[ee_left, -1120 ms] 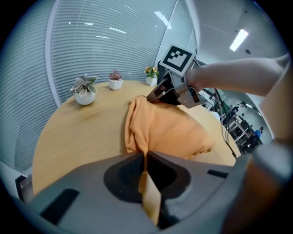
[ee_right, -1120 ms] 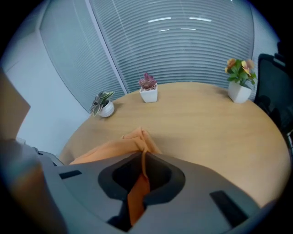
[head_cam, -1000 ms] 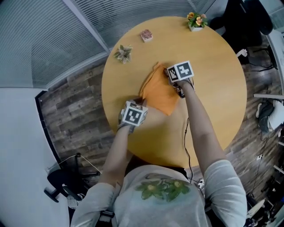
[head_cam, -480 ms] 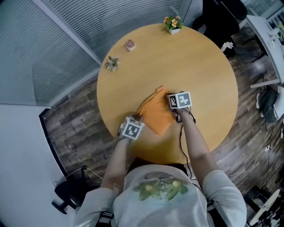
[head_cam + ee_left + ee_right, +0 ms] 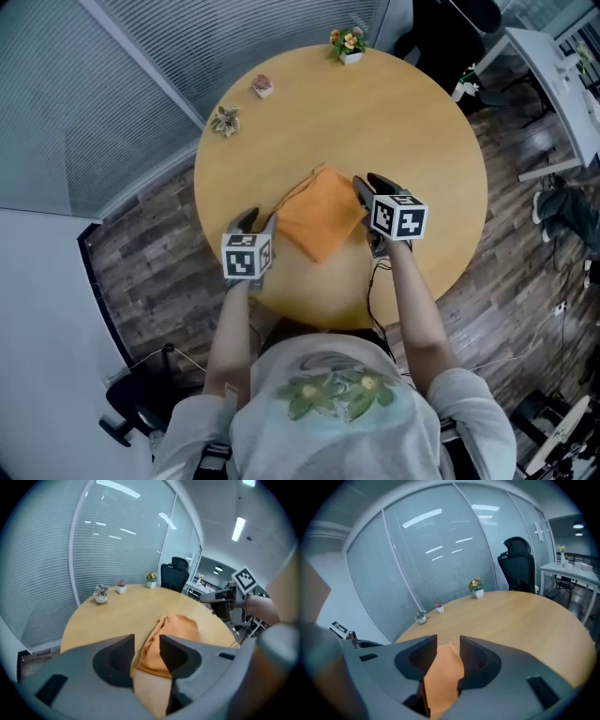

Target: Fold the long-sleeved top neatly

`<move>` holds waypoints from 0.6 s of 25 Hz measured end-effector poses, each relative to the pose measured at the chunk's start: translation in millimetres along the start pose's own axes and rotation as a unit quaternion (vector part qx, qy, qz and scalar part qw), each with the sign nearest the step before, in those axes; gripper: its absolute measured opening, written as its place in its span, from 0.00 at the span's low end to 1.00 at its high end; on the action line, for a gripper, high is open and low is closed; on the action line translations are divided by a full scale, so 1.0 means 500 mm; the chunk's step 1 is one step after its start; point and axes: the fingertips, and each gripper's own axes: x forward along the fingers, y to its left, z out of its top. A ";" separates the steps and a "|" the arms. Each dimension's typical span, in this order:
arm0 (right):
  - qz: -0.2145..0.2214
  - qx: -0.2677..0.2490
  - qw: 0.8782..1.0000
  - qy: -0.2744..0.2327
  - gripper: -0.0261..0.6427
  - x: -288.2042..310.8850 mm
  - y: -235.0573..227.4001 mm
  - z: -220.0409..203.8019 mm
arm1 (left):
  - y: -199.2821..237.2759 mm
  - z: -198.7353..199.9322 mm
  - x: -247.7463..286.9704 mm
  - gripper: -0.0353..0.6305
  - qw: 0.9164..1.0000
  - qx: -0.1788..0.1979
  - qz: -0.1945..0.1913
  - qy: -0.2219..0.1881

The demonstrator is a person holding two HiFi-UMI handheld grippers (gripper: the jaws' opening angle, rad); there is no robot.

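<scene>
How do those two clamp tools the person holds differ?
The left gripper hovers left of the orange top, the right gripper right of it. The left gripper is nearer the table's rim; the right gripper is further in. Both have just been opening their jaws with nothing between them; the top lies free on the table.

you've just opened both jaws and lifted off the orange top (image 5: 319, 225): left gripper (image 5: 258, 223) at its 8 o'clock, right gripper (image 5: 368, 186) at 3

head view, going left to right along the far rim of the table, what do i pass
succulent → pink plant → flower pot
</scene>
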 end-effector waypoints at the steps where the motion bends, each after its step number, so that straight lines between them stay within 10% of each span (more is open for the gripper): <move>1: 0.003 0.001 1.000 -0.017 0.26 -0.030 0.008 0.010 | -0.009 0.019 -0.020 0.28 1.000 -0.003 0.005 -0.022; 15: 0.036 -0.071 0.994 -0.079 0.08 -0.235 0.165 -0.036 | -0.262 0.117 -0.177 0.10 0.988 0.068 -0.006 -0.140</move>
